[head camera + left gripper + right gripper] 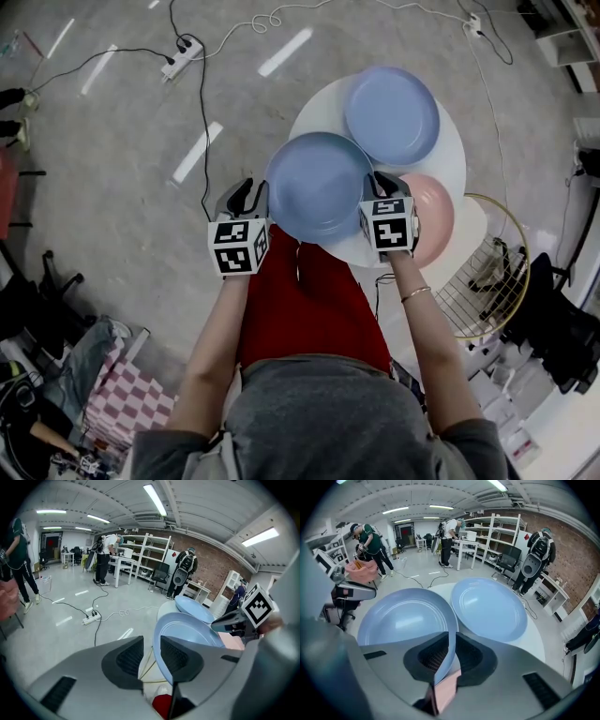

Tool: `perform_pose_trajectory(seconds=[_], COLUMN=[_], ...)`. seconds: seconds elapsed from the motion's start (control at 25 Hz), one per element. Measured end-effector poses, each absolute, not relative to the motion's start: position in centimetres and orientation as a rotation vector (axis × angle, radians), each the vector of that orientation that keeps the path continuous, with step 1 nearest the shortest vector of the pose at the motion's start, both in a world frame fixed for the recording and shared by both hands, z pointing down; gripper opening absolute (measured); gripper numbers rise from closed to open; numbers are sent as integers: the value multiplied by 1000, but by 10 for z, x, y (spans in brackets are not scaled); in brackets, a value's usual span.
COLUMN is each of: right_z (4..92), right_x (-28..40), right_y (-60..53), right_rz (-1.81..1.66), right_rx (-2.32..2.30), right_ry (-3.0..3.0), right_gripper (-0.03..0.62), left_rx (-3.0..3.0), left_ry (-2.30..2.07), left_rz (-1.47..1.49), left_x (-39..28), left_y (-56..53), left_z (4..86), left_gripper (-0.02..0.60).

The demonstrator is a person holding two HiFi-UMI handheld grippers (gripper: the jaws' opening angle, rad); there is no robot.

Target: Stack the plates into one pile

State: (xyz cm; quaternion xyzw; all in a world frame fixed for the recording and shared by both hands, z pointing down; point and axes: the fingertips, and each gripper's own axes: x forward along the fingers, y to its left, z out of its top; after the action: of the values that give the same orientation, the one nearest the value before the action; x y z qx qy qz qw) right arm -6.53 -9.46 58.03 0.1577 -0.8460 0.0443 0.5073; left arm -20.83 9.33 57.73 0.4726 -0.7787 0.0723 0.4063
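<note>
In the head view, the blue plate (319,186) is seen over the near edge of the white table (452,155), flanked by the left tool (246,199) and the right tool (382,187). The lavender plate (392,114) lies farther back on the table, and the pink plate (433,217) lies partly under the right tool. The step in hand is judged to be carrying the blue plate onto one of the other two. It is best kept level, centred over the chosen plate and lowered until the rims nest before the grip is let go, since a plate held by one edge is likely to tip. In the left gripper view, the jaws of the left tool (151,652) are seen standing apart. The blue plate's rim lies just beside the right-hand jaw, and no pad is seen pressing on it. In the right gripper view, the right tool (451,656) is seen clamped on the blue plate's near rim, with the pink plate showing just beneath the jaws.
</note>
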Motion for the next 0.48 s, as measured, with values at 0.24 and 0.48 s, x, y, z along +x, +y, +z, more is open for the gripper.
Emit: perform_pose_trajectory(seconds=[0.24, 0.48], right_z=[584, 594], right_x=[-65, -64], right_y=[-94, -99], right_rz=[108, 106], right_rx=[335, 293], right_ry=[-2018, -1982], right_gripper=[95, 98], left_rx=[1153, 1113], left_ry=[-1921, -1863], left_rz=[187, 148], left_x=[-199, -190], left_y=[96, 93], left_z=[589, 600], left_gripper=[130, 149])
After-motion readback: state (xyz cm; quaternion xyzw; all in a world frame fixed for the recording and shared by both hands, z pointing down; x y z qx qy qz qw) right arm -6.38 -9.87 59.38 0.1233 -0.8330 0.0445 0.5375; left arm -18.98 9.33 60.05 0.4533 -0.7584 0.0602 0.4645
